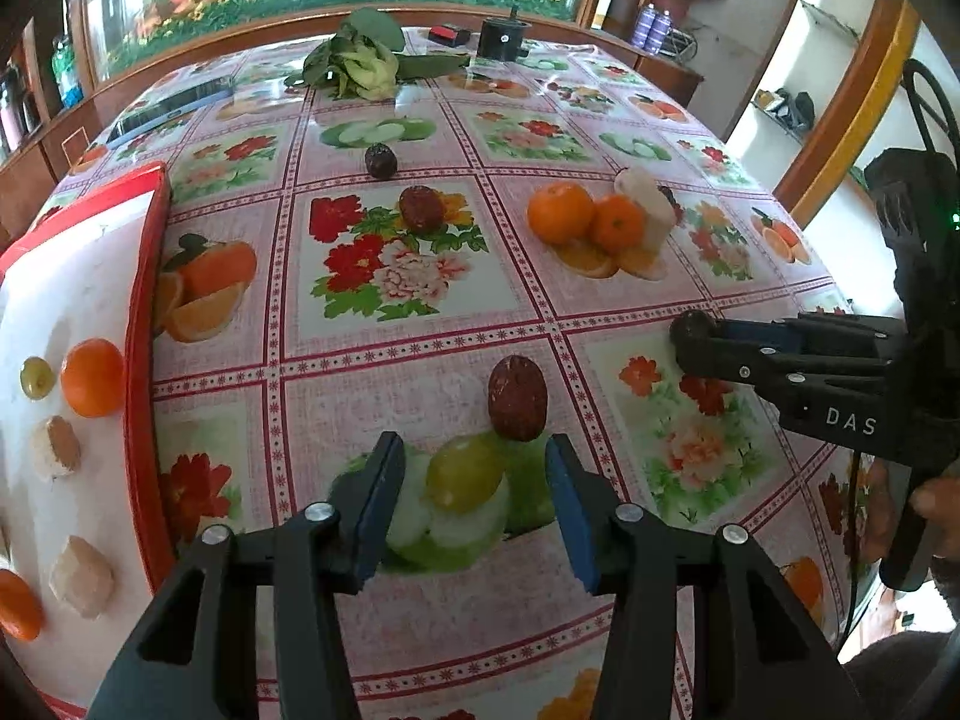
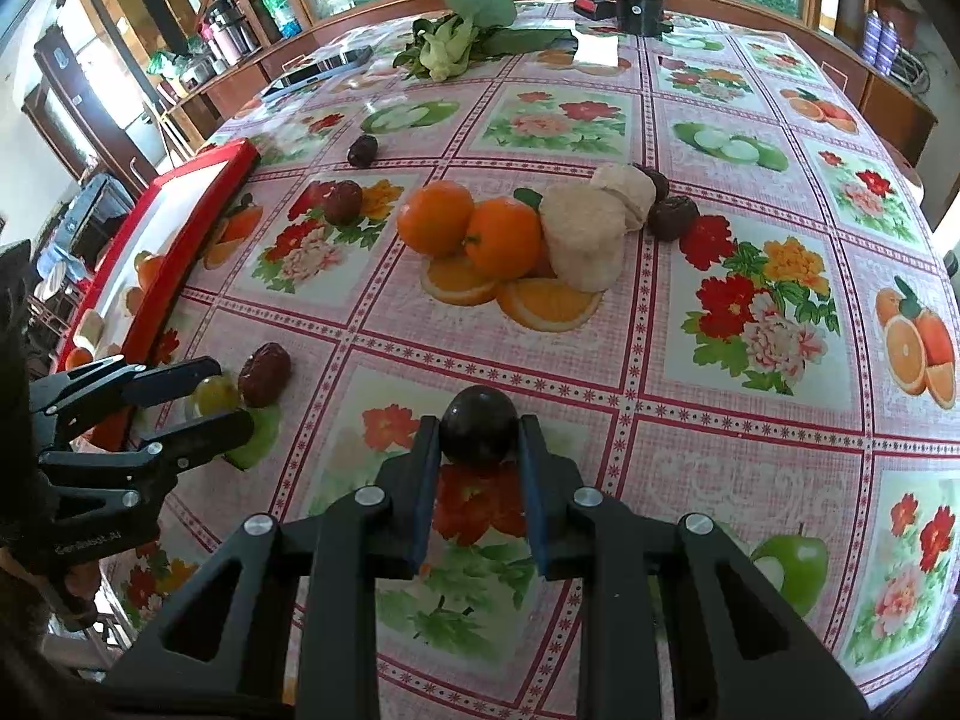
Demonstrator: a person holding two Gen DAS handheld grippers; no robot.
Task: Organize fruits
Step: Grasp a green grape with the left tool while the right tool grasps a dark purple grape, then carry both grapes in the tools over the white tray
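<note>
Left tool (image 1: 474,480) hangs low over the table (image 1: 600,312), jaws spread apart, with a green grape (image 1: 463,480) sitting on the cloth between the two blue pads and no pad touching it. A brown-red date (image 1: 517,397) lies just beyond the grape, touching or nearly touching it. In the right wrist view the same left tool (image 2: 210,405) shows from the side, fingers either side of the grape (image 2: 216,393), the date (image 2: 264,373) beside it.

Right tool (image 2: 479,438) is clamped on a dark round fruit (image 2: 478,427), both pads pressed on its sides, low above the cloth. The left view shows the dark fruit (image 1: 693,324) at the tip of the right tool (image 1: 699,339); whether it rests on the table I cannot tell.

A red-rimmed white tray (image 1: 144,324) lies at the table's left edge. On it: a tangerine (image 1: 93,377), a small green grape (image 1: 37,378), two pale chunks, and another orange fruit at the lower edge.

Mid-table: two tangerines (image 2: 474,228) touching each other, with two pale cut pieces (image 2: 585,240) just beside them and two dark dates (image 2: 672,216) behind those. Two more dates (image 1: 421,209) lie apart toward the far side, one on a flower print, one farther back.

A leafy green vegetable (image 1: 360,60) and a black cylinder (image 1: 503,39) sit at the far end.
</note>
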